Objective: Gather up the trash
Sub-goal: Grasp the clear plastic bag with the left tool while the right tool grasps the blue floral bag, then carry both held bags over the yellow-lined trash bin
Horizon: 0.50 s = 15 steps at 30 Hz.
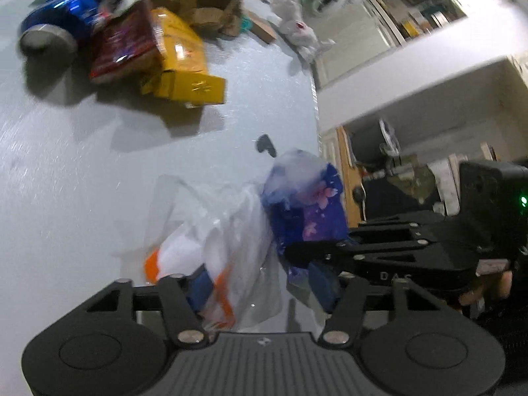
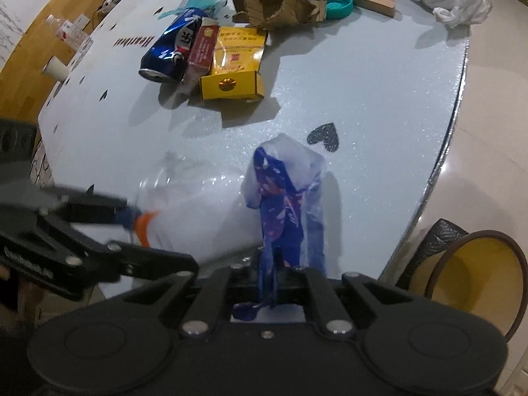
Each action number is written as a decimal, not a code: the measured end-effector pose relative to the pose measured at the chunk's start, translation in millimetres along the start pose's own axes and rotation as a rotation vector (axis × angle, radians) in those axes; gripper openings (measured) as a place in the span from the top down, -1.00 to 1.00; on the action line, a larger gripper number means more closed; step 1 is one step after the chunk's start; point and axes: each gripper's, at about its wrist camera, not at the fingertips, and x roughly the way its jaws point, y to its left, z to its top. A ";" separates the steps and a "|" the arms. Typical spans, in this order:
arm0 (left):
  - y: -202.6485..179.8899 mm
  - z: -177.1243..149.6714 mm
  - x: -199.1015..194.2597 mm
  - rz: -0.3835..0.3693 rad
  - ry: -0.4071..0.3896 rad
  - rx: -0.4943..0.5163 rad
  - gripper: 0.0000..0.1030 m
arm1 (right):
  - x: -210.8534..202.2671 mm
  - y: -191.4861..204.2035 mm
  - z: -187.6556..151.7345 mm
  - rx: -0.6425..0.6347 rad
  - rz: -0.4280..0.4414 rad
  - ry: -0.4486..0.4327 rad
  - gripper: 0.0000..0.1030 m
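A clear plastic bag with orange trim [image 1: 211, 250] lies at the near edge of the white table [image 1: 99, 151]. My left gripper [image 1: 211, 283] is shut on the bag's orange-trimmed rim; it shows in the right wrist view [image 2: 138, 221] too. My right gripper [image 2: 280, 264] is shut on a blue flowered wrapper [image 2: 280, 204], which stands partly inside the bag [image 2: 198, 211]; the wrapper shows in the left wrist view [image 1: 307, 211]. Further back lie a crushed blue can [image 2: 171, 49], a red pack [image 2: 201, 52] and a yellow box [image 2: 234, 66].
Torn brown cardboard [image 2: 280, 3], a teal cap [image 2: 340, 5], a wooden piece [image 2: 376, 0] and crumpled white plastic [image 2: 452, 0] lie at the far side. A yellow-lined bin [image 2: 475, 274] stands on the floor by the table's right edge. A paper cup [image 2: 56, 67] stands at the left.
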 end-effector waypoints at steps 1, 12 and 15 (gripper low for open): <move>2.3 -3.1 -1.4 0.002 -0.021 -0.027 0.07 | -1.6 -0.1 -0.3 0.004 -0.007 -0.008 0.89; 10.8 -7.1 0.1 0.005 -0.127 -0.194 0.59 | -10.6 -6.9 -6.2 0.039 -0.032 -0.072 0.89; -3.0 -5.7 -6.4 0.039 -0.140 -0.156 0.67 | -15.8 -8.1 -5.9 0.040 -0.041 -0.096 0.90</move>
